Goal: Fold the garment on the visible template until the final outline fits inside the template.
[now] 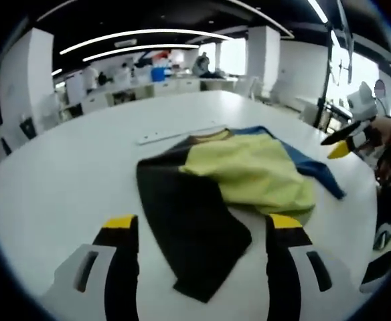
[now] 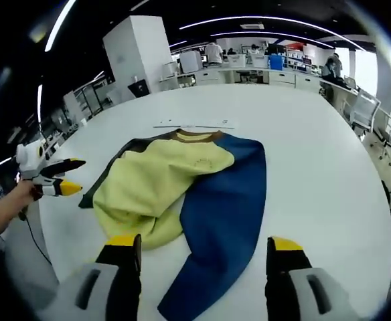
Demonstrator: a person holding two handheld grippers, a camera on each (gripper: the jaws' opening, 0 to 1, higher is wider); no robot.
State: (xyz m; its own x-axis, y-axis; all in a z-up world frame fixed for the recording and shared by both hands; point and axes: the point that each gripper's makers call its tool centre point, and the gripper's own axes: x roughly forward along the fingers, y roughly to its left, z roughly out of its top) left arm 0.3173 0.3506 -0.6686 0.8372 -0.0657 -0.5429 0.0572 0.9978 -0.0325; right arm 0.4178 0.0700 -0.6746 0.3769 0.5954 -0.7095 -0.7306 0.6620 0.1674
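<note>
Your garment (image 2: 182, 194) lies mid-tabletop, a yellow body bunched between a black sleeve (image 1: 189, 227) and a blue sleeve (image 2: 219, 221), its brown collar (image 2: 195, 136) at the far side, close to the thin white template strip (image 2: 195, 125). Both sleeves trail toward you, well out from the body, so the outline looks too sprawling to fit yet. Your left tool (image 1: 202, 231) hangs over the black sleeve's near end with its jaws wide apart and nothing between them; your right tool (image 2: 201, 246) hovers over the blue sleeve, equally spread and empty. The risk is in the grab: the yellow cloth is rumpled and overlaps both sleeves, so if you pinch too deep you may catch two layers and drag the whole garment across the white tabletop (image 2: 316, 167), away from the template. Folding a sleeve over those wrinkles may also leave a lumpy, skewed edge that strays outside the outline.
</note>
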